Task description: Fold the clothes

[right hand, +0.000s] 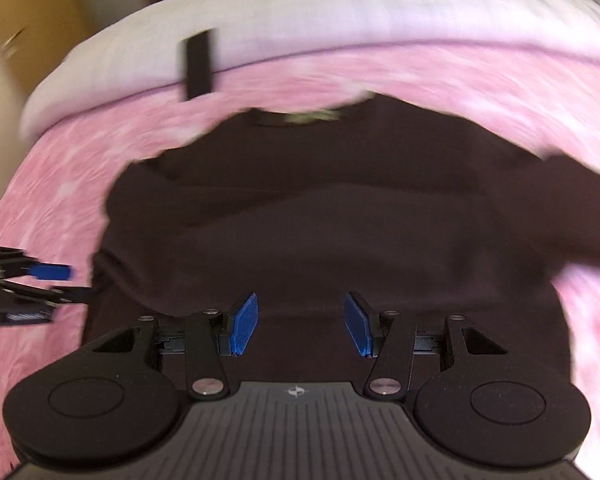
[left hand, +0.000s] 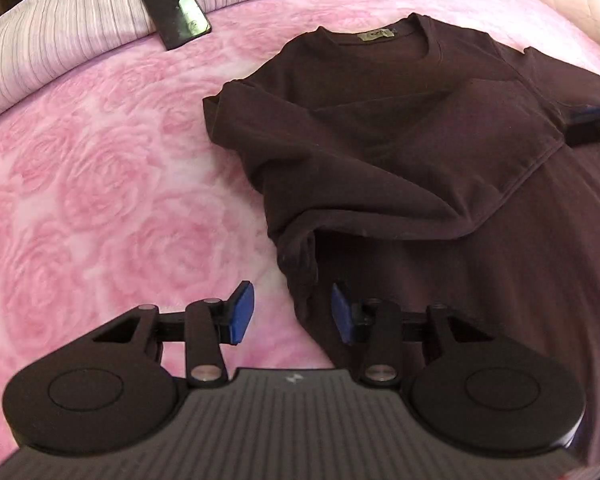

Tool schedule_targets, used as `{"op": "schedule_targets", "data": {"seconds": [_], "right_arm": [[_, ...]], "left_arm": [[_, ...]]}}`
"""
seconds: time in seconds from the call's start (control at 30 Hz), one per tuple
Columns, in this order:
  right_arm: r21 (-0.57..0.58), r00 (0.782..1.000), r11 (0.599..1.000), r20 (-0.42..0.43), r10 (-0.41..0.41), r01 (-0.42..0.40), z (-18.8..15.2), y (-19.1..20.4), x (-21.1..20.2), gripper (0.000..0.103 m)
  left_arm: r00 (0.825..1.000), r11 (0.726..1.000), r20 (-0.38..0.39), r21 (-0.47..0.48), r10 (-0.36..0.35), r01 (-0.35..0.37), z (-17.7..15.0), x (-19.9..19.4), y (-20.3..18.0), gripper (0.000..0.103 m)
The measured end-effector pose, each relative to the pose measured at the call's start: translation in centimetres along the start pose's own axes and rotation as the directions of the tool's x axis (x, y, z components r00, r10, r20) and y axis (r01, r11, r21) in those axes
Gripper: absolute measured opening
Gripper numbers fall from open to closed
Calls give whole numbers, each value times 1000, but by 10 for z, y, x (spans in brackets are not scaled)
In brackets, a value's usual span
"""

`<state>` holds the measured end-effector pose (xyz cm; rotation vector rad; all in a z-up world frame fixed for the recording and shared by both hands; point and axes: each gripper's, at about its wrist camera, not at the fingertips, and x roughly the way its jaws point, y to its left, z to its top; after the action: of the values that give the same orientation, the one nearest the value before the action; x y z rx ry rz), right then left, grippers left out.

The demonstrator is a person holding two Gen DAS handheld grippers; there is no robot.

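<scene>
The dark shirt (left hand: 400, 128) lies flat on the pink blanket (left hand: 100, 168), collar toward the phone (left hand: 175, 10), one side already folded inward. The left gripper (left hand: 292, 312) hovers half-open at the shirt's edge, holding nothing; the right gripper (right hand: 300, 326) is open above the shirt's middle, probably for the next fold.

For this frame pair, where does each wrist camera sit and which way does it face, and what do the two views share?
Left wrist view: sits behind the open left gripper, angled down over the left edge of the dark maroon T-shirt on the pink rose-patterned blanket; the right gripper pokes in at the right edge.
Right wrist view: blurred, sits behind the open right gripper, above the shirt's lower middle, facing its collar; the left gripper enters at the left.
Shared: shirt, blanket, the black smartphone by the striped pillow.
</scene>
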<state>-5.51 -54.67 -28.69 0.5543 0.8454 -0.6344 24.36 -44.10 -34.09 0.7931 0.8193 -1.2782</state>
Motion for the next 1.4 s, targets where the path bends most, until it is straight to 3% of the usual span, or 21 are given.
{"op": "schedule_targets", "data": {"seconds": [0.07, 0.13, 0.33, 0.47, 0.6, 0.77, 0.83, 0.93, 1.03, 1.07, 1.1, 1.23, 1.33, 1.4], "right_arm": [[-81, 999, 996, -19, 37, -38, 20, 21, 15, 52], [-168, 996, 982, -46, 75, -82, 42, 41, 34, 52], [-345, 962, 902, -170, 214, -261, 124, 102, 106, 52], [-390, 927, 850, -266, 266, -355, 168, 144, 161, 52], [-360, 876, 836, -409, 258, -414, 193, 171, 210, 51], [-312, 807, 868, -570, 155, -387, 197, 180, 251, 45], [-302, 794, 878, -594, 133, -373, 195, 180, 259, 44], [-285, 805, 897, -581, 118, -337, 197, 178, 259, 42], [-251, 784, 903, -606, 134, -348, 195, 175, 261, 41], [-248, 785, 903, -604, 139, -351, 195, 175, 262, 23], [-251, 791, 902, -595, 143, -352, 196, 175, 262, 8], [-261, 860, 906, -477, 178, -332, 213, 175, 261, 6], [-289, 884, 899, -429, 187, -330, 215, 176, 264, 7], [-281, 897, 904, -394, 198, -323, 217, 171, 257, 17]], "left_arm": [[999, 1000, 38, -1, -11, 11, 2, 8, 1, 34], [998, 1000, 60, 19, -10, 9, 6, 17, -2, 7], [982, 992, 142, 19, 124, -128, -22, 3, -23, 4], [973, 989, 174, 0, 148, -151, -31, 3, -30, 4], [963, 980, 196, 25, 186, -195, -32, 2, -35, 4], [956, 975, 208, 37, 206, -218, -38, -5, -45, 4], [956, 976, 209, 34, 205, -217, -38, -5, -46, 4], [958, 978, 206, 24, 199, -209, -39, -3, -43, 4], [961, 981, 203, 7, 190, -196, -39, -1, -41, 4], [961, 981, 201, 0, 188, -192, -39, -1, -41, 4], [962, 982, 200, -7, 186, -188, -39, -2, -40, 4], [965, 984, 194, -32, 178, -175, -39, -1, -38, 4], [968, 985, 185, -53, 170, -163, -39, -2, -37, 4], [971, 986, 178, -73, 160, -149, -39, -5, -34, 4]]}}
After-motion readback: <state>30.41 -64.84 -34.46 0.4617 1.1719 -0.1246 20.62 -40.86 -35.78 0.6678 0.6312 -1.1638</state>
